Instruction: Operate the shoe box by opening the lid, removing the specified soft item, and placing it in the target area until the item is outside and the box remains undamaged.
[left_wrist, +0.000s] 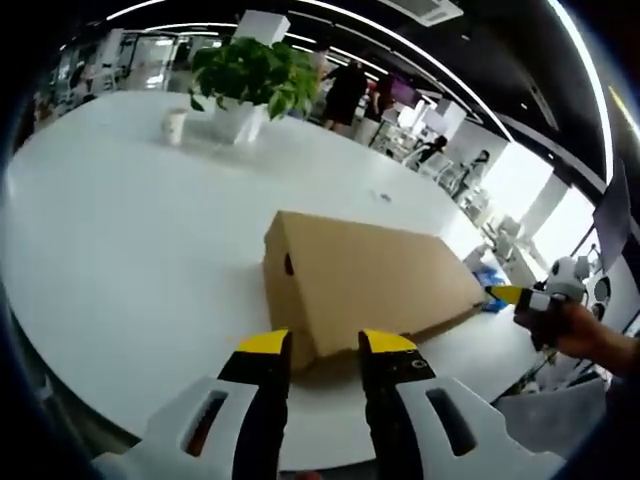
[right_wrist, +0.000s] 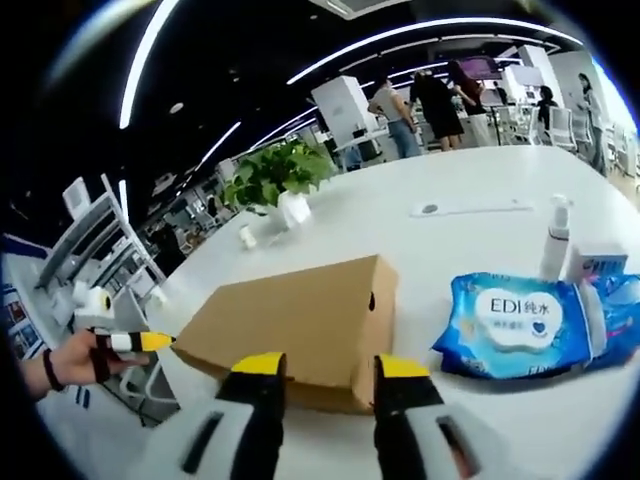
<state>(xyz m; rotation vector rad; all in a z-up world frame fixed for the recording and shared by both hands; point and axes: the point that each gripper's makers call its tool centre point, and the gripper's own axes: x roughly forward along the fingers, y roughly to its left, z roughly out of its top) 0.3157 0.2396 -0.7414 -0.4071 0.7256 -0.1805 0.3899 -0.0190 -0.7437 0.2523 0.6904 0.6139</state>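
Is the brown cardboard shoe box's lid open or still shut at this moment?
Shut. The brown cardboard shoe box shows an unbroken flat top in both views, no lid raised and no interior visible.

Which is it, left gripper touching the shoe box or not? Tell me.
Cannot tell. In the left gripper view the left gripper has its yellow tips straddling the shoe box corner, overlapping its edge, with no plain gap or contact.

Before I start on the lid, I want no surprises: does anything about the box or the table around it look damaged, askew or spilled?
Nothing stands out. The brown cardboard shoe box lies flat and closed on the white table, with no dents or tears showing. The blue wet-wipe pack and white spray bottle beside it look tidy, nothing spilled.
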